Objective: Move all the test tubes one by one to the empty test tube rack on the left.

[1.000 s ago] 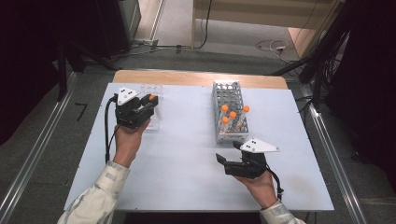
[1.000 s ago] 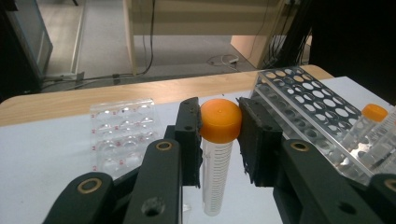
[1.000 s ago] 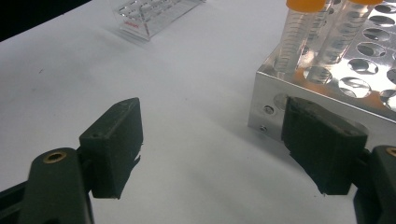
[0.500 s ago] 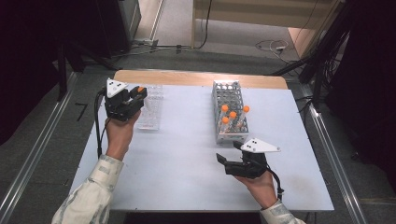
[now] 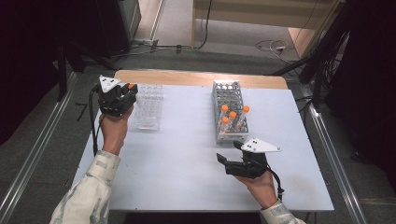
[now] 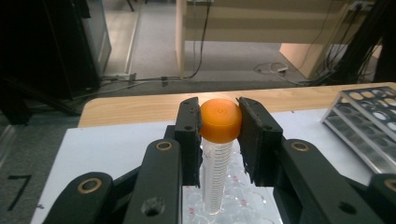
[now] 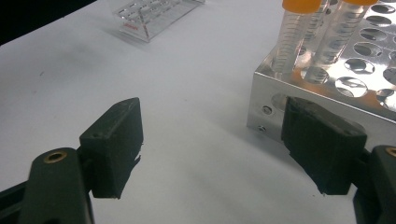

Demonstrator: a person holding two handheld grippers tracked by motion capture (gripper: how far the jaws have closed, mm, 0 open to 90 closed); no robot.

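Observation:
My left gripper [image 6: 219, 122] is shut on the orange cap of a clear graduated tube [image 6: 216, 168], which hangs upright between the jaws. In the high view this left gripper [image 5: 125, 93] sits at the left edge of a clear plastic rack [image 5: 149, 108], the orange cap [image 5: 132, 87] showing at its tip. My right gripper [image 5: 228, 152] rests low near the table's front right, open with nothing between its jaws. In the right gripper view its jaws [image 7: 215, 140] stand wide apart beside the corner of a metal rack [image 7: 322, 88].
The metal rack [image 5: 228, 103] stands at the table's middle right and holds three orange-capped tubes [image 5: 232, 115]. The clear rack [image 7: 148, 17] lies far off across the white table [image 5: 177, 158]. A wooden strip [image 5: 196, 78] runs along the table's far edge.
My left hand has carried the tube leftward and slightly farther back, from over the clear rack to its left edge. The right hand has stayed still.

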